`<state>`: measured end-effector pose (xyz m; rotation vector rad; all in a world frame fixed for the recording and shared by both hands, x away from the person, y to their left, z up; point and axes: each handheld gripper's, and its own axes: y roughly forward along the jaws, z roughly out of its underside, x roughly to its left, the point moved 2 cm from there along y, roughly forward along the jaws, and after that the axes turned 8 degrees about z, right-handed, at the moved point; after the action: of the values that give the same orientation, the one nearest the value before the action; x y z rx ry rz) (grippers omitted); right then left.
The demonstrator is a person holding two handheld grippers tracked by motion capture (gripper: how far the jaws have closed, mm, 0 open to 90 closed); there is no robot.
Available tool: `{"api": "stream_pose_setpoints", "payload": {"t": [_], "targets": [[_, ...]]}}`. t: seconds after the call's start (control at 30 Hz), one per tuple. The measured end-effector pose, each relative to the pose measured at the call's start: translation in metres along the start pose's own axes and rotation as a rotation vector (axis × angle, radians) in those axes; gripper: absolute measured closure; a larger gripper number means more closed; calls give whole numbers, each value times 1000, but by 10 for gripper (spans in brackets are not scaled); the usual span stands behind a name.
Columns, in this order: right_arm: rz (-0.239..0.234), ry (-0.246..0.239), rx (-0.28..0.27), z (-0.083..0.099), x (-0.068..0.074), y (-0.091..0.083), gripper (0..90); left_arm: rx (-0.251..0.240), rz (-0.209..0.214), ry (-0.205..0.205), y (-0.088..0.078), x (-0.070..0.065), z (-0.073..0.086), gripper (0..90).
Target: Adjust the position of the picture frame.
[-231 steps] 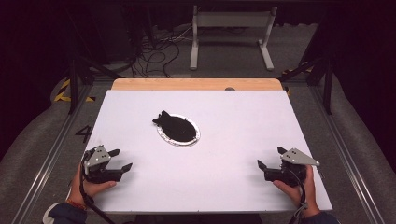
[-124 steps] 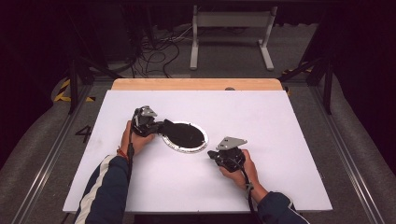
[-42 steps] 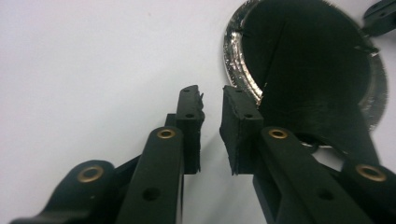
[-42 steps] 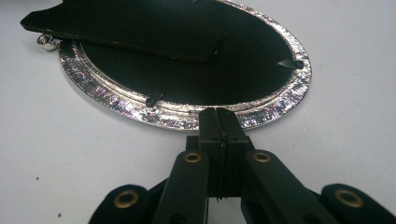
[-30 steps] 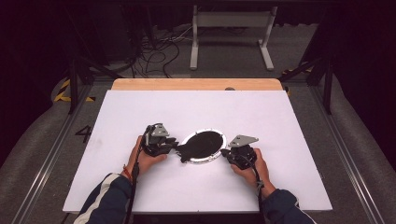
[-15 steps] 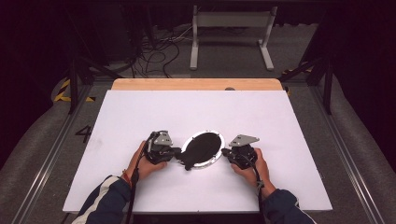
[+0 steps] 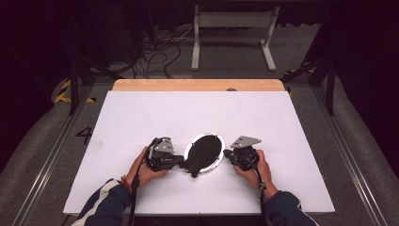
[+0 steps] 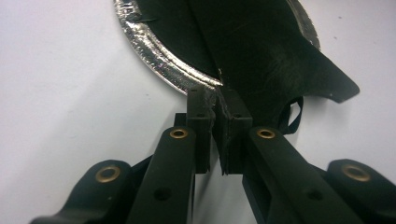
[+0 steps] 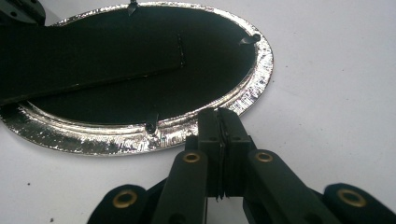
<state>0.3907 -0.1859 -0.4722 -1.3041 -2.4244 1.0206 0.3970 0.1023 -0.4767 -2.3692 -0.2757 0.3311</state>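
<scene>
A crinkled, shiny foil rim (image 9: 252, 79) rings the matt black sheet (image 9: 116, 56) on a smooth white table (image 7: 141, 117).

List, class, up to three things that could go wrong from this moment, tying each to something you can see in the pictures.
1. The left gripper is shut on the black sheet by its edge; pulling might tear it.
2. The right gripper pinches only the crinkled rim of the foil plate; the rim may bend or slip free.
3. With both grippers at opposite sides, uneven pulls could drag the plate across the white table.
</scene>
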Motion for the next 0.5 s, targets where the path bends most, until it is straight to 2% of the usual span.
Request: {"api": "stream_pose_setpoints", "payload": {"t": [0.13,0.2,0.27,0.33,0.5], "targets": [[-15,-11,10,0,2,-2,880,19,14,16,-1,-4,0,842],[-54,-41,42,-2,2,-4,855,36,19,32,-3,-5,0,837],[-80,-54,54,-1,3,-6,857,38,35,29,-3,-6,1,831],[-85,-55,54,0,5,-8,861,46,54,28,-4,-8,1,831],[-119,-64,68,2,9,-12,856,51,65,26,-4,-15,3,837]]}}
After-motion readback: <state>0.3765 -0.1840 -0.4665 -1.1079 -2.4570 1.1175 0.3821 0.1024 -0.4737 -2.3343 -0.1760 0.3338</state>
